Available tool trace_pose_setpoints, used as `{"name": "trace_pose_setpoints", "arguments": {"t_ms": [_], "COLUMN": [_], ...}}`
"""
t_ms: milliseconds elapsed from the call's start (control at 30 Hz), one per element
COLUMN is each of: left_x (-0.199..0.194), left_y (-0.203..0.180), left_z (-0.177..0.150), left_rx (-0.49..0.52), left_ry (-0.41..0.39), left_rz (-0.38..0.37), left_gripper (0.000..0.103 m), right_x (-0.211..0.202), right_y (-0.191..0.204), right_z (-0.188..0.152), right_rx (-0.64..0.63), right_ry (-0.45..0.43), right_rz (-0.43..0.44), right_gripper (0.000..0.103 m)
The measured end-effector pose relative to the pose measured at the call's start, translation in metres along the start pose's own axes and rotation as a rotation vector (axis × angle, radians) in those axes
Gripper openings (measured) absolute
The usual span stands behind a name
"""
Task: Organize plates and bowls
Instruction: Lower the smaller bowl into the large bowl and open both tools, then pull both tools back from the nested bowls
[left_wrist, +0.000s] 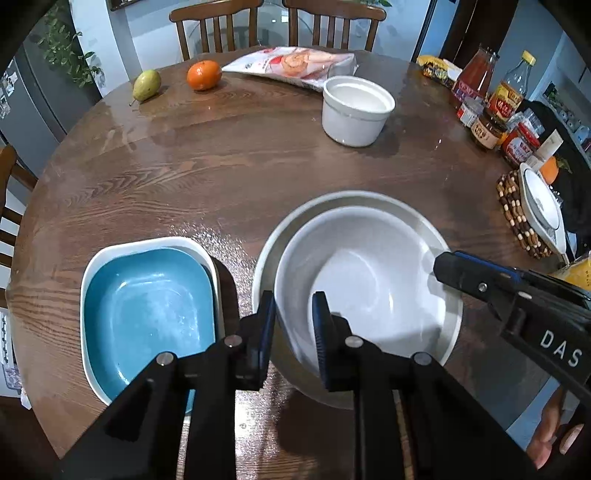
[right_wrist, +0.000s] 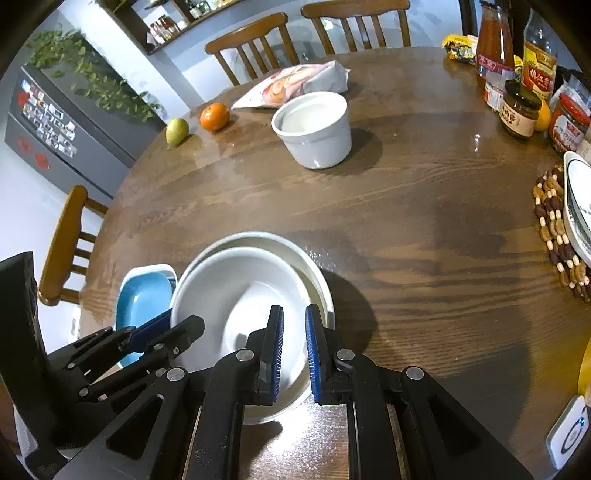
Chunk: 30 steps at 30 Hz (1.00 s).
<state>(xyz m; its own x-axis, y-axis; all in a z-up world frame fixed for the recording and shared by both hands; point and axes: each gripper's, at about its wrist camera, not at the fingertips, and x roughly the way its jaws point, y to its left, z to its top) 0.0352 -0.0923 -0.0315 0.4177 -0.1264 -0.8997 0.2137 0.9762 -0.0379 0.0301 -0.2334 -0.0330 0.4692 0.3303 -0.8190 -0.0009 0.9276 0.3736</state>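
Left gripper (left_wrist: 293, 332) pinching white bowl (left_wrist: 369, 280) rim, right gripper (right_wrist: 294, 350) pinching opposite rim, 2 nested bowls (right view hides blue dish (left_wrist: 147, 310) mostly), 2 fruits.

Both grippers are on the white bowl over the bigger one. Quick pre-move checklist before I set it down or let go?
1. Left gripper on the white bowl rim: ok.
2. Right gripper on the opposite rim: ok.
3. Bowl fully nested in the larger bowl: not ok, it sits tilted.
4. Blue dish clear of the bowls: cannot tell, very close.
5. Round wooden table free beyond the stack: ok.
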Motion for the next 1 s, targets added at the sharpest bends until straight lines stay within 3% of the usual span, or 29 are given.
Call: {"name": "trace_pose_setpoints", "arguments": {"t_ms": [67,167,333,500,667,867,1000], "left_x": [-0.005,-0.012,-0.021,-0.027,-0.029,-0.03,-0.033], "left_y": [0.002,0.003,0.006,0.009,0.016,0.023,0.023], "left_z": [0.001,0.002,0.005,0.005,0.007,0.008,0.007], "left_rx": [-0.005,-0.001,-0.01,-0.028,-0.073,-0.109,-0.113], "left_ry": [-0.014,-0.045,-0.07,-0.09,-0.088,-0.08,-0.093], "left_rz": [0.004,0.032,0.037,0.04,0.03,0.034,0.057], "left_gripper": [0.023,0.039,0.043,0.064,0.068,0.069,0.079], "right_x": [-0.004,-0.01,-0.014,-0.017,-0.02,-0.023,-0.026], "right_y": [-0.001,-0.002,-0.004,-0.004,-0.007,-0.011,-0.013], "right_z": [0.001,0.001,0.002,0.003,0.002,0.003,0.004], "right_rx": [0.005,0.011,0.022,0.028,0.04,0.05,0.055], "right_ry": [-0.013,-0.029,-0.043,-0.044,-0.056,-0.06,-0.067], "right_rz": [0.009,0.021,0.04,0.054,0.054,0.044,0.044], "right_gripper": [0.013,0.013,0.013,0.014,0.047,0.057,0.057]}}
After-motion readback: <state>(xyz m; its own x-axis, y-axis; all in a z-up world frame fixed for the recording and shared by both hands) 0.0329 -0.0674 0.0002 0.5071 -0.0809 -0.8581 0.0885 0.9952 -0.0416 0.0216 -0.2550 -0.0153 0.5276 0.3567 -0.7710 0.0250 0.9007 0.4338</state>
